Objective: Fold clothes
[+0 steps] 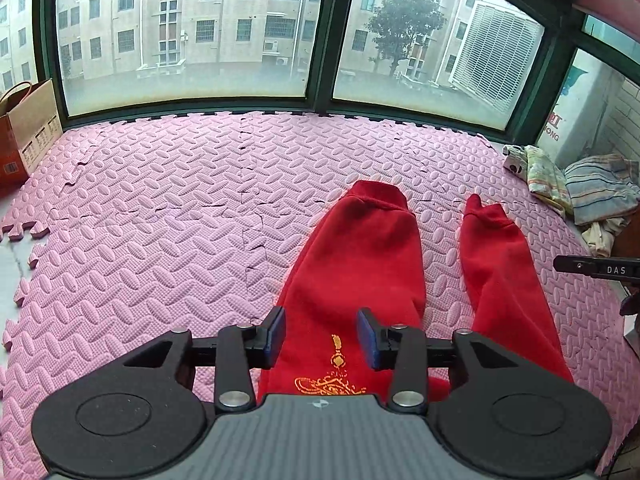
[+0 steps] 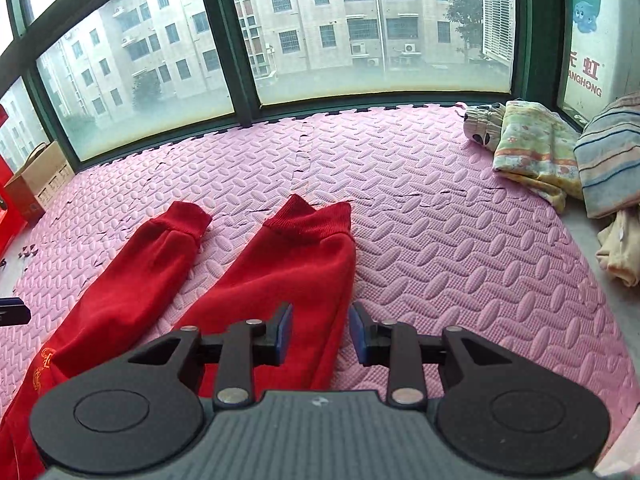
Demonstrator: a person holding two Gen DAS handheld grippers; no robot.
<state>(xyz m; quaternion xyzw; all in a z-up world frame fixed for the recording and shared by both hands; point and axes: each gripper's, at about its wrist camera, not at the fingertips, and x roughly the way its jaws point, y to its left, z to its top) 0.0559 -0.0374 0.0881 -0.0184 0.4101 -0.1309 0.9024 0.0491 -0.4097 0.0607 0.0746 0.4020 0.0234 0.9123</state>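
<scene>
On the pink embossed foam puzzle mat (image 1: 160,208) right under your tools, the red fleece trousers (image 1: 360,260) lie flat with both legs stretched away from you toward the window. Your left claw (image 1: 322,338) hovers above the upper part of the garment, its blue-padded fingers spread wide with nothing between them, just over the gold embroidered motif (image 1: 332,380). Your right claw (image 2: 320,334) is likewise well open and empty, sitting over the outer edge of the right trouser leg (image 2: 288,280), one finger above red cloth and the other above bare mat.

Farther out, the two legs lie apart with a strip of pink mat between them, each ending in a ribbed cuff (image 2: 308,220); the left leg's cuff (image 1: 376,194) lies a little farther out than the other.

To your right, near the mat's edge, sits a heap of other laundry: a pale floral cloth (image 2: 536,144) and a blue-striped folded textile (image 2: 612,160). At far left a brown cardboard box (image 1: 32,132) stands by the wall. Beyond the mat rises the dark green-framed window (image 1: 320,40), with grey apartment blocks outside.
</scene>
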